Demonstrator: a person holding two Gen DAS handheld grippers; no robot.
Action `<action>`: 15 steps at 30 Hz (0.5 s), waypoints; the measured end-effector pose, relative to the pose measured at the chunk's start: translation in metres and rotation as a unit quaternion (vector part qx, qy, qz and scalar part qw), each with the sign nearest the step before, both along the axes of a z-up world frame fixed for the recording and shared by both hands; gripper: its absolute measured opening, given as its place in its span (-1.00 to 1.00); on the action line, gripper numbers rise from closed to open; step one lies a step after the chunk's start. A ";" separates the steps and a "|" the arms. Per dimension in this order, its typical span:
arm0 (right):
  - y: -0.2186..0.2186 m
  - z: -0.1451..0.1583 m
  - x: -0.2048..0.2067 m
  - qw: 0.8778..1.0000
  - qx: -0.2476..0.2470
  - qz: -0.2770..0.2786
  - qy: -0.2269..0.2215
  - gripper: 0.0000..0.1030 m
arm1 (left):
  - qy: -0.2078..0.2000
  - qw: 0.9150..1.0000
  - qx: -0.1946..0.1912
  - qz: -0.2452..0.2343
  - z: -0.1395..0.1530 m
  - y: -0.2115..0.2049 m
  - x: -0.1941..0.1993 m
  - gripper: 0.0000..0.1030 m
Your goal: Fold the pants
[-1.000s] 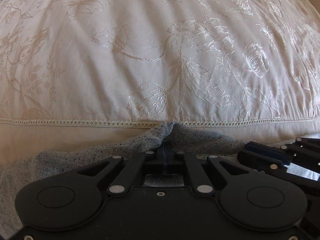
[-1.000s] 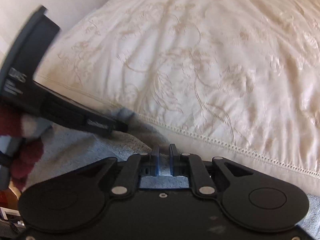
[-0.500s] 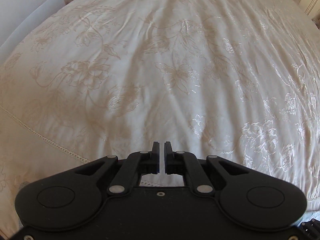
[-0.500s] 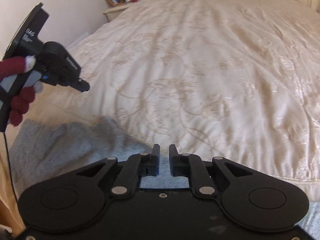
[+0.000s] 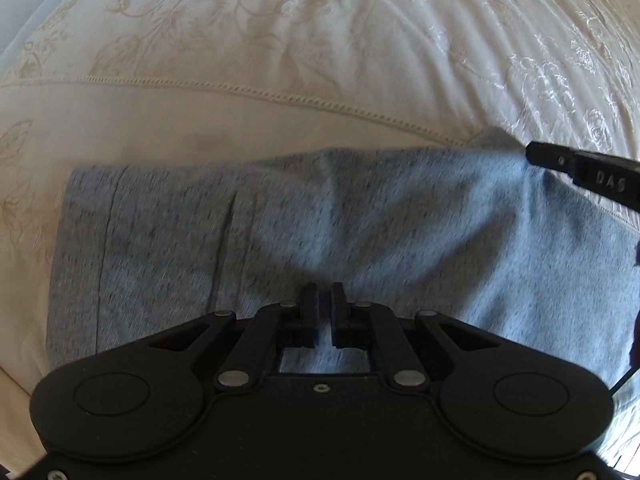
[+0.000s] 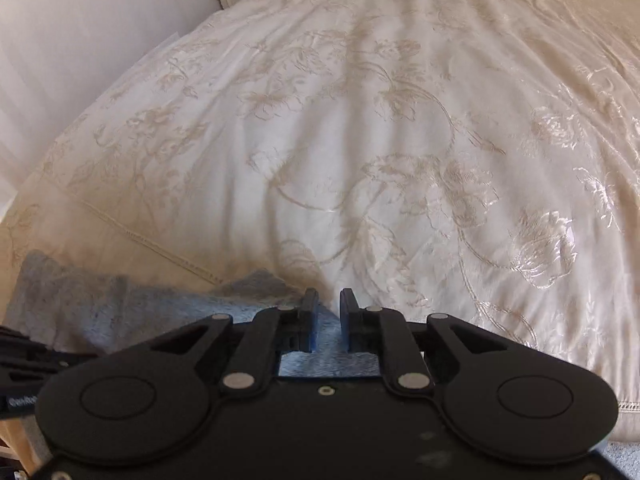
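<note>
Both grippers have swung back down since half a second ago: the left gripper (image 5: 324,312) hovers slightly open and empty over the folded grey pants (image 5: 280,232) on the bed (image 5: 240,40). At three o'clock, the right gripper (image 6: 329,316), slightly open, sits at the fabric's edge; grip unclear. Probably a fold just landed.

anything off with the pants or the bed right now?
Mostly fine. The grey pants lie folded on the bedspread, but the far right corner is peaked up beside the right gripper instead of lying flat. Nothing looks damaged or spilled.
</note>
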State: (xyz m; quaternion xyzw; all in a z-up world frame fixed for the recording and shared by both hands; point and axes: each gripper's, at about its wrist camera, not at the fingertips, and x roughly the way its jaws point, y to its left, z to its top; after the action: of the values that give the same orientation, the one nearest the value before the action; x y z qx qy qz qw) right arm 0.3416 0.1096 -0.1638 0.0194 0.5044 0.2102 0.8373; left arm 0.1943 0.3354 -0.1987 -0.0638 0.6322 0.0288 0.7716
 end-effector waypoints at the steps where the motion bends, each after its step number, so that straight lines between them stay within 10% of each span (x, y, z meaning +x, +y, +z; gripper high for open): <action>1: 0.005 0.001 -0.005 1.000 0.004 0.011 0.004 -0.70 | 0.000 1.000 -0.005 0.004 0.000 0.005 -0.008 -0.72; 10: 0.028 -0.015 -0.010 0.998 -0.009 -0.054 0.041 -0.66 | 0.001 0.999 -0.037 -0.023 0.005 0.022 -0.059 -0.70; 15: 0.020 -0.003 -0.077 0.996 -0.034 -0.075 0.020 -0.59 | -0.026 0.995 -0.013 -0.095 0.017 0.010 -0.070 -0.70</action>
State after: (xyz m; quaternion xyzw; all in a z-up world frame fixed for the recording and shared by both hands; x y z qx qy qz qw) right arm 0.2648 0.1300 -0.1663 0.0331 0.5248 0.1288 0.8407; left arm 0.1244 0.3453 -0.1819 -0.0143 0.6155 -0.0540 0.7861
